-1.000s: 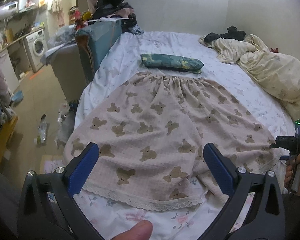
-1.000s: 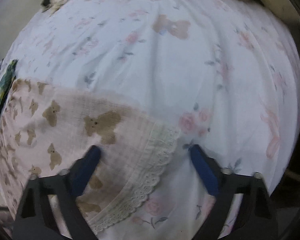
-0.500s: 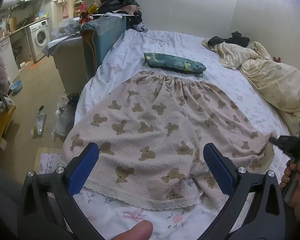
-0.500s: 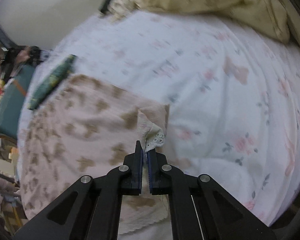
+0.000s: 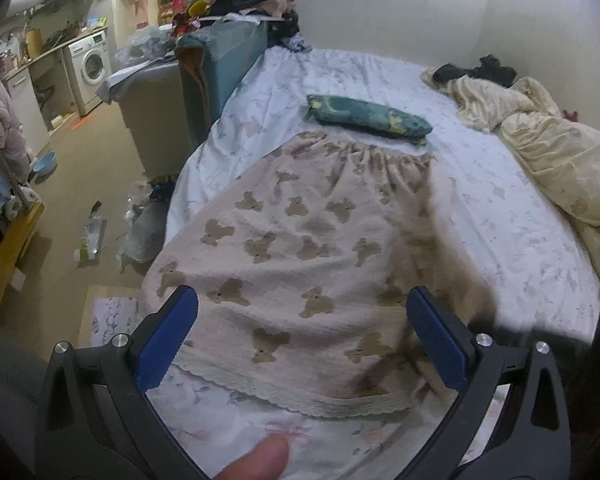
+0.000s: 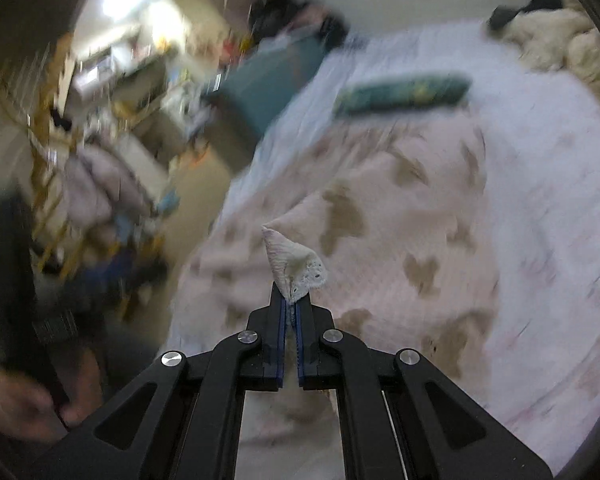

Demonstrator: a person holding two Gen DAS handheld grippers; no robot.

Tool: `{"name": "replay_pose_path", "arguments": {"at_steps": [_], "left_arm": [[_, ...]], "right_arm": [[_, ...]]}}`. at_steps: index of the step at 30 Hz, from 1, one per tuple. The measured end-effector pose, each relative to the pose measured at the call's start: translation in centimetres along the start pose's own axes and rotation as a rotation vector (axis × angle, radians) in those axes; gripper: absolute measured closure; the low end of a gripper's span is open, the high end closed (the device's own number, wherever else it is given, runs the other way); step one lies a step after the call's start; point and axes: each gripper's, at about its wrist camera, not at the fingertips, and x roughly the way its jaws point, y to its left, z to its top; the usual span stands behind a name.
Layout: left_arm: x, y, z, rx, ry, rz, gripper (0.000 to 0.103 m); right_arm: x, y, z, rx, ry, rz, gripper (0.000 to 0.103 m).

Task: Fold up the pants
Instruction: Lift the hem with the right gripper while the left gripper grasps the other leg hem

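Pink pants with brown bear print (image 5: 300, 248) lie on the bed, waistband far, lace hem near. My left gripper (image 5: 300, 336) is open and hovers above the near hem, empty. My right gripper (image 6: 290, 308) is shut on the lace-trimmed corner of the right leg (image 6: 296, 268) and holds it lifted over the rest of the pants (image 6: 400, 216). In the left wrist view the right leg is folded over toward the left and blurred (image 5: 428, 264). The right wrist view is motion-blurred.
A folded green garment (image 5: 368, 118) lies beyond the waistband. A cream blanket (image 5: 548, 148) is heaped at the right. The bed's left edge (image 5: 204, 152) drops to a cluttered floor with a teal chair (image 5: 220, 68) and a washing machine (image 5: 90, 66).
My right gripper closed on the right leg's hem corner, lifted it and swung it leftward over the pants. The left gripper stayed open and nearly still.
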Motion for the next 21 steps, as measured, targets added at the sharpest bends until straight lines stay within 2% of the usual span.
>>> {"name": "replay_pose_path", "arguments": {"at_steps": [3,6,9,13,17,21], "left_arm": [[1.6,0.5,1.2,-0.004,0.075,-0.005,0.0],[4.3,0.1,3.4,-0.005,0.164,-0.03,0.001],[8.6,-1.6,6.6,-0.001,0.261,-0.095,0.001],[15.0,-6.8,11.0,0.124,0.316,-0.139,0.001],[21.2,-13.5,14.0,0.263,0.343,-0.226,0.003],[26.2,-19.6,15.7,0.377,0.362,-0.232,0.007]], "right_arm": [[1.1,-1.4,-1.3,0.102,0.061,0.001,0.099],[1.6,-2.3,-1.7,0.135,0.094,-0.014,0.099],[1.5,-2.4,-1.6,0.166,0.091,-0.002,0.099],[1.4,-3.7,-2.2,0.192,0.098,0.009,0.099],[1.4,-4.9,-2.5,0.261,0.084,0.024,0.1],[1.2,-5.5,-2.5,0.292,0.08,0.019,0.1]]}}
